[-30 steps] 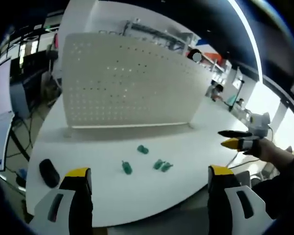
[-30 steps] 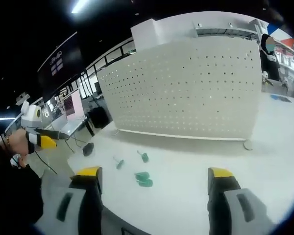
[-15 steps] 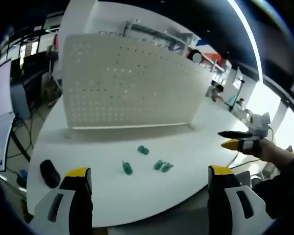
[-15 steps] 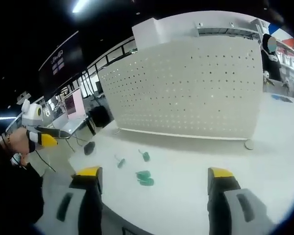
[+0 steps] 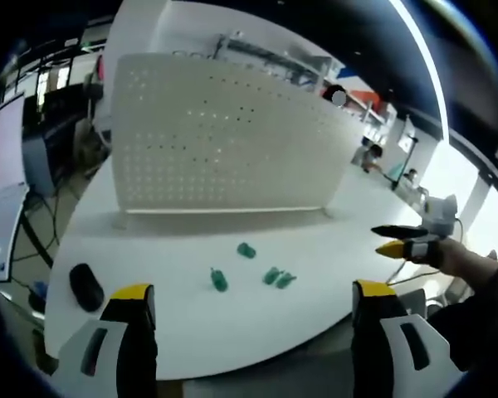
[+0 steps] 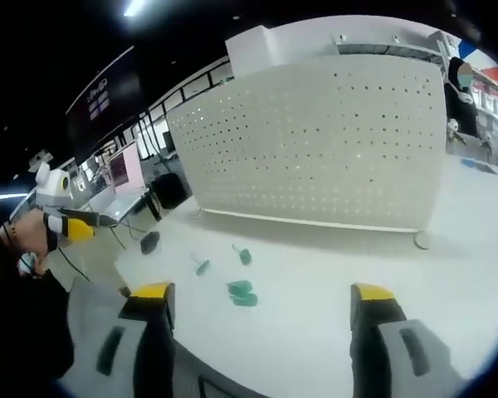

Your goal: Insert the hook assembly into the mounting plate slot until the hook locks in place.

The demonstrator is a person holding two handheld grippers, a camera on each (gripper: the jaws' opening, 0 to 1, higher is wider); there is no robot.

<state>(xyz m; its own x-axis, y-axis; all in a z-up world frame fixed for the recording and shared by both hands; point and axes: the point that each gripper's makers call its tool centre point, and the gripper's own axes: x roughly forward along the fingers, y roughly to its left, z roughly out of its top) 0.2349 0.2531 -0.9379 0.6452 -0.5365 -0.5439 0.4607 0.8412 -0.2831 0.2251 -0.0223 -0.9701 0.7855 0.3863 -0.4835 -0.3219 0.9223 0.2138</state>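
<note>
A white pegboard panel (image 5: 224, 137) stands upright on the white desk (image 5: 315, 240), and everything else sits in front of it. Four small green hooks (image 5: 247, 250) lie loose on the desk before the pegboard's foot: one nearest the board, one further out, and a pair touching each other beside them (image 6: 241, 293). A black computer mouse (image 5: 86, 288) rests off to the board's left end. The left gripper (image 5: 247, 319) and right gripper (image 6: 262, 319) both hover short of the hooks, fingers (image 5: 133, 303) spread wide, holding nothing.
</note>
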